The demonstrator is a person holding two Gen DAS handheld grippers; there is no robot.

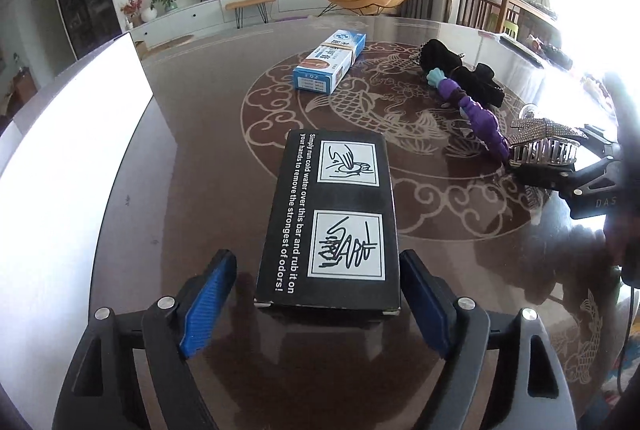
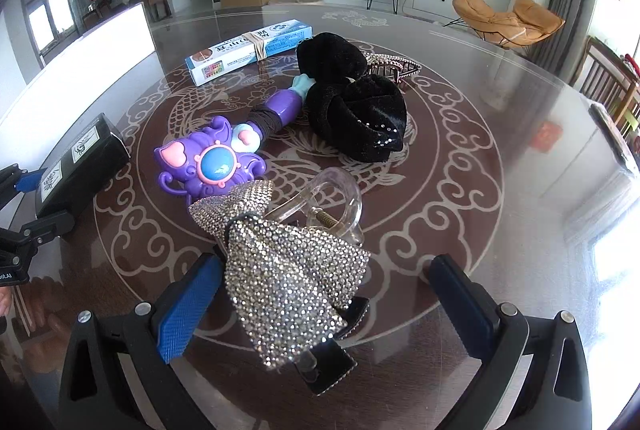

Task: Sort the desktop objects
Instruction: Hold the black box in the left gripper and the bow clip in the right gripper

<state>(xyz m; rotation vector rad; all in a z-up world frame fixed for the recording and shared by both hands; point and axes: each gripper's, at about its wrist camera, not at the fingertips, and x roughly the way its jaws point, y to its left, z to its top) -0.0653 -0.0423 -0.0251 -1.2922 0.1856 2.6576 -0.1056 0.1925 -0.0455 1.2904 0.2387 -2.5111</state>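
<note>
A black box with white pictograms (image 1: 332, 218) lies on the dark round table; my left gripper (image 1: 320, 294) is open, its blue pads either side of the box's near end, not touching. The box also shows in the right wrist view (image 2: 76, 170). My right gripper (image 2: 320, 298) is open around a rhinestone bow hair clip (image 2: 288, 270), which also shows in the left wrist view (image 1: 544, 144). A purple toy wand (image 2: 224, 150), a black velvet hair bow (image 2: 352, 102) and a blue-white toothpaste box (image 2: 248, 48) lie beyond.
A white board (image 1: 60, 158) lies along the table's left edge. A second rhinestone clip (image 2: 394, 66) sits behind the black bow. Chairs (image 2: 608, 82) stand at the table's right side. The table (image 2: 500, 158) has a glossy fish pattern.
</note>
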